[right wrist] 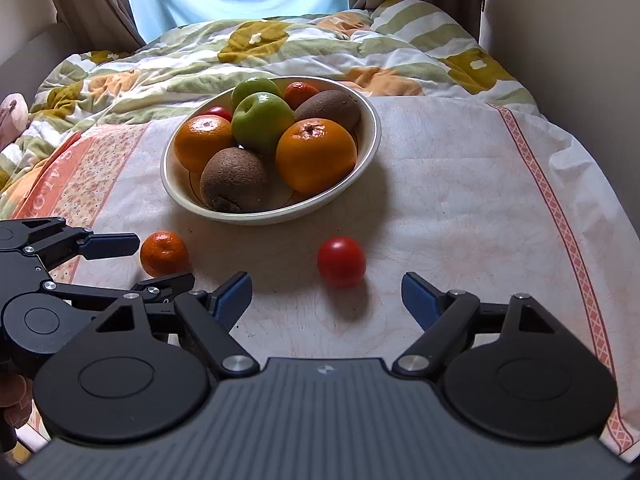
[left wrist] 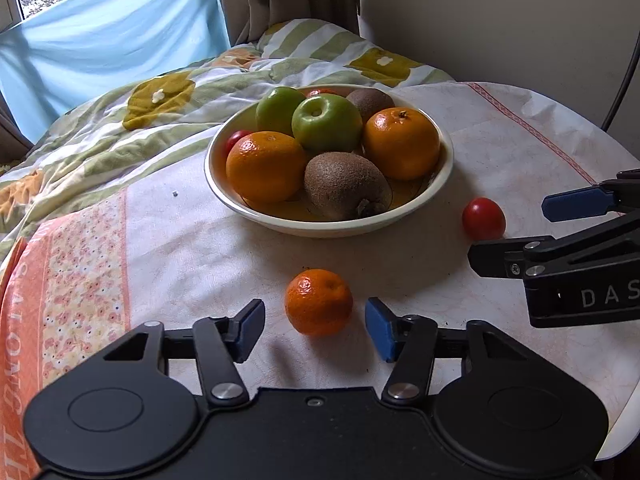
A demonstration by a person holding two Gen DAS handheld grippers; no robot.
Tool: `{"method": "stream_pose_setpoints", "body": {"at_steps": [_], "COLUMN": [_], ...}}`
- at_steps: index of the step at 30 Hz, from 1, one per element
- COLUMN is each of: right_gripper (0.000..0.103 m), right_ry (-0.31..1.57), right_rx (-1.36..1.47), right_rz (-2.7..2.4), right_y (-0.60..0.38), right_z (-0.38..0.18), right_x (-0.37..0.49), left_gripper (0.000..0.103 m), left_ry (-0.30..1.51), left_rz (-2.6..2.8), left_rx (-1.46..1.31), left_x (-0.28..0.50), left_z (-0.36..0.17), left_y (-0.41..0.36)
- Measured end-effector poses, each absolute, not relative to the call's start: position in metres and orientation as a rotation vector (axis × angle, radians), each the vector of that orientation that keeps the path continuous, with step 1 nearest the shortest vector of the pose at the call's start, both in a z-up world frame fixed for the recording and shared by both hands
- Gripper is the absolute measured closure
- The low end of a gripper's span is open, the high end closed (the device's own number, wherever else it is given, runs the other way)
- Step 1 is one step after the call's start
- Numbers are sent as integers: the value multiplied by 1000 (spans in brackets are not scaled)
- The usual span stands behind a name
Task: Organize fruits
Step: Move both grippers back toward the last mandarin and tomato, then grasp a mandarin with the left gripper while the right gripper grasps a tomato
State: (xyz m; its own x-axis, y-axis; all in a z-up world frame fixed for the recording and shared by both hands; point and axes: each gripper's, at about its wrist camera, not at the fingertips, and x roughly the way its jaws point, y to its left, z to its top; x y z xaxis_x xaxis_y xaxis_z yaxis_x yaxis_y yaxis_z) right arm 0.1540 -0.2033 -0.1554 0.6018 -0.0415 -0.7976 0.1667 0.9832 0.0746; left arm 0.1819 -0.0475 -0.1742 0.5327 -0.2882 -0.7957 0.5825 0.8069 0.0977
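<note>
A cream bowl (left wrist: 224, 184) (right wrist: 372, 136) on the table holds oranges (left wrist: 266, 166), green apples (left wrist: 326, 122), kiwis (left wrist: 344, 184) and a small red fruit. A small mandarin (left wrist: 319, 302) (right wrist: 164, 253) lies loose on the cloth in front of the bowl. My left gripper (left wrist: 316, 330) (right wrist: 138, 262) is open, with the mandarin between its blue fingertips. A red tomato (left wrist: 483, 218) (right wrist: 341, 261) lies loose to the right. My right gripper (right wrist: 327, 294) (left wrist: 508, 228) is open, its tips just short of the tomato.
The round table wears a white cloth (right wrist: 460, 200) with orange floral borders. A flowered duvet (right wrist: 240, 52) lies beyond the table's far edge. A wall (right wrist: 580, 20) stands on the right, with curtains and a blue sheet at the back.
</note>
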Motion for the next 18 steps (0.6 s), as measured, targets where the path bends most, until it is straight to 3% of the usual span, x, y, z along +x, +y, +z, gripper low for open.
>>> {"method": "stream_pose_setpoints", "body": {"at_steps": [4,11,18], "right_gripper": [8,11,21], "right_ry": [922,937,952], "right_rx": [149,152,156], "right_rz": [-137,-147,-139], "right_y": [-203,-206,-211], "right_z": [-158,-164,-169], "right_x": [159,165,171], "left_gripper": [62,62,62], "left_ry": [868,868,847], "left_rz": [-551,-560,-544], "left_rx": [388,391,390], "left_x": [184,185,179], "left_z": [-177,-176,-167], "left_y": [-50,-47,-42]}}
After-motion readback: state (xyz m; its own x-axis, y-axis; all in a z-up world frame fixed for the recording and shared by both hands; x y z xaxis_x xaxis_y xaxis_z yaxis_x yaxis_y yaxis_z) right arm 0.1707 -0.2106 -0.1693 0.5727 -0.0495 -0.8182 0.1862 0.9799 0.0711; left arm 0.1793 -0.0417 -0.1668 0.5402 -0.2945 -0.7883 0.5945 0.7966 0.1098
